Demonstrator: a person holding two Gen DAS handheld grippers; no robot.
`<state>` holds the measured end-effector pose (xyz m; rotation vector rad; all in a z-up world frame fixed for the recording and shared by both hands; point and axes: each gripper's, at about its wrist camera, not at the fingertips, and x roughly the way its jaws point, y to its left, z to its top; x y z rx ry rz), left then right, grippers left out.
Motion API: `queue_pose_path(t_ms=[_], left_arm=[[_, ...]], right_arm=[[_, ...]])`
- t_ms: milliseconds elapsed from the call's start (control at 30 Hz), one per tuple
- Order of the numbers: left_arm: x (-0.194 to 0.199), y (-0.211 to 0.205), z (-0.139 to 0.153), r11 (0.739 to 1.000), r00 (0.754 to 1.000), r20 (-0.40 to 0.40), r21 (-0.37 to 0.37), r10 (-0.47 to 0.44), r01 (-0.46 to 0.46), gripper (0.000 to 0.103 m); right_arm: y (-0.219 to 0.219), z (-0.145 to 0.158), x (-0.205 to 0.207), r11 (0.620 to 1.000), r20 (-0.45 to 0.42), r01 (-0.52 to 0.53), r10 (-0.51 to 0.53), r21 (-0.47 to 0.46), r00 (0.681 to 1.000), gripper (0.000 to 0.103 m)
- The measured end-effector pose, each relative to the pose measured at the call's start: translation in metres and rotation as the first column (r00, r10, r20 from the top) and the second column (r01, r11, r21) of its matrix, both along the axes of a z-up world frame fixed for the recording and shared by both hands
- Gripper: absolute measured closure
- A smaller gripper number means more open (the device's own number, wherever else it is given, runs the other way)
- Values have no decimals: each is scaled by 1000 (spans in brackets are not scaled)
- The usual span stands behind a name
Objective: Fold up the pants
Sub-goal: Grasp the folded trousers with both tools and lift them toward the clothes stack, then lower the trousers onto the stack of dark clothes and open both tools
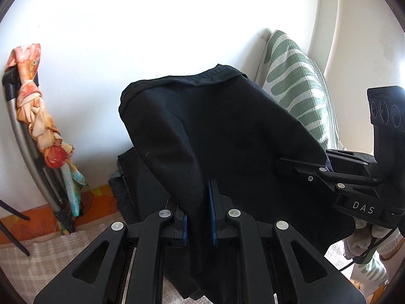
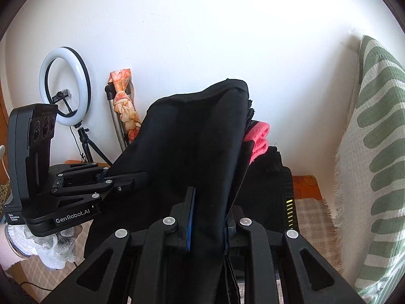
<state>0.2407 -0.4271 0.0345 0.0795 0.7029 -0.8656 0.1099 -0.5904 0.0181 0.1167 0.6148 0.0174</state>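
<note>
Black pants hang lifted in the air, held by both grippers. My left gripper is shut on a fold of the black fabric between its blue pads. My right gripper shows at the right in the left wrist view, clamped on the other edge of the pants. In the right wrist view the pants drape over my right gripper, which is shut on the fabric. My left gripper shows there at the left, gripping the pants' edge.
A green-striped pillow leans at the right. A stack of dark clothes with a pink item lies behind the pants. A ring light on a tripod and a folded chair with an orange scarf stand against the white wall. A checked cover lies below.
</note>
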Motion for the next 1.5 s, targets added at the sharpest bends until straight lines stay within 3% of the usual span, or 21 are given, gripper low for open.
queue_pose_path(t_ms=[267,433,500,567,667,800,933,1100,1200,1500], left_arm=[[42,-55,-53,992,994,-82,108,75,-66,92],[45,-58,-59,989,993,-72,122,88,-79,82],[43,-55,-56,987,993,-59,136,100,-92,70],[41,-48,-51,982,991,-34,143,132,-126,60],[44,-32,-47,979,987,-47,147,151,-143,60],[29,-12,-33,975,988,-5,161,155,-152,60],[9,9,-17,976,989,12,156,151,-151,58],[-21,37,7,977,986,44,128,164,-168,47],[-38,54,19,979,984,44,104,171,-174,39],[-89,86,36,977,979,79,87,187,-193,32]], right_arm=[[-49,-62,61,999,-121,43,-40,24,992,86],[-70,-81,67,994,-140,90,-80,67,987,71],[-73,-80,62,991,-137,130,-123,37,983,55],[-76,-78,58,988,-135,155,-151,23,979,51],[-79,-73,50,974,-131,228,-225,4,965,40],[-69,-58,33,962,-95,271,-273,-38,957,38],[-57,-37,12,956,-50,294,-295,-19,954,30],[-31,-20,-20,950,-11,311,-311,-32,950,30],[-10,-11,-41,950,24,309,-308,-39,951,16],[48,2,-97,955,73,289,-284,-69,956,8]])
